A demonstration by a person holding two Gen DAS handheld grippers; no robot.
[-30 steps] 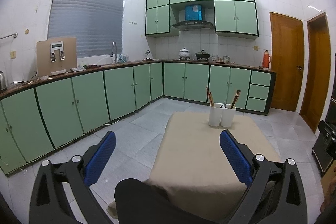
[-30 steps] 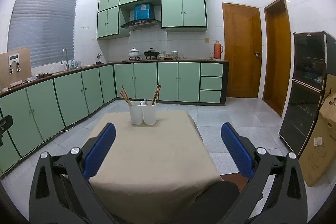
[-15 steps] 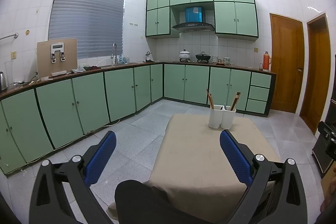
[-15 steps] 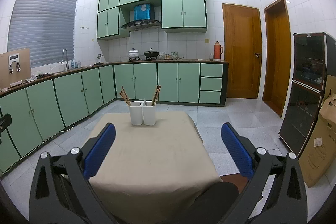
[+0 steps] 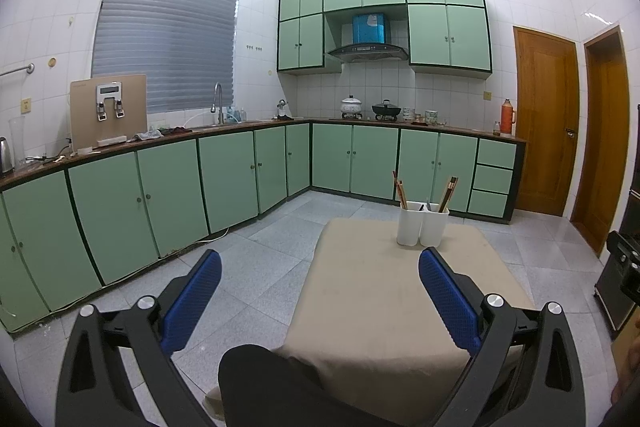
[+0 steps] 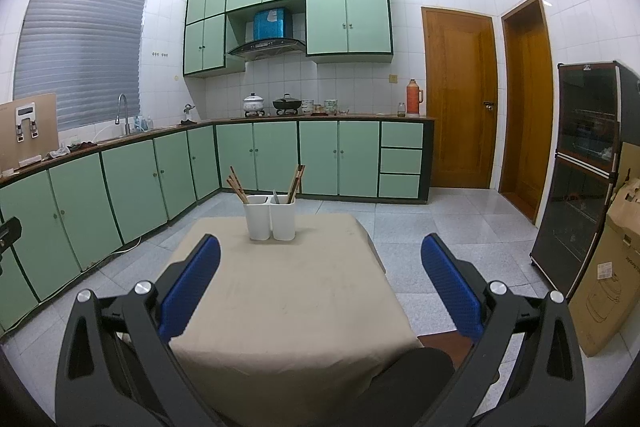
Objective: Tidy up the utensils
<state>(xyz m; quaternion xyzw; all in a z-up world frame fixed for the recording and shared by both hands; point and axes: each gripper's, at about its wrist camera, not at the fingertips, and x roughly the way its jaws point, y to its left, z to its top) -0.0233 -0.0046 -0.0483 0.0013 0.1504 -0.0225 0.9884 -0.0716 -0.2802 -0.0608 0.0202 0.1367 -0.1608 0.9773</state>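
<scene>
Two white utensil holders [image 5: 422, 227] stand side by side at the far end of a small table with a beige cloth [image 5: 380, 307]; they also show in the right wrist view [image 6: 271, 217]. Brown chopsticks [image 6: 237, 185] lean in the left holder. More chopsticks [image 6: 296, 183] and a dark-handled utensil stand in the right holder. My left gripper [image 5: 318, 299] is open and empty, held above the table's near left edge. My right gripper [image 6: 320, 285] is open and empty above the table's near part.
Green cabinets [image 5: 172, 187] line the left and back walls. A dark glass cabinet [image 6: 580, 171] and a cardboard box [image 6: 612, 267] stand at the right. A dark knee [image 5: 280, 383] shows at the table's near edge. Tiled floor [image 6: 440, 227] surrounds the table.
Both grippers stay open. The views have shifted only slightly; the holders and utensils have not moved.
</scene>
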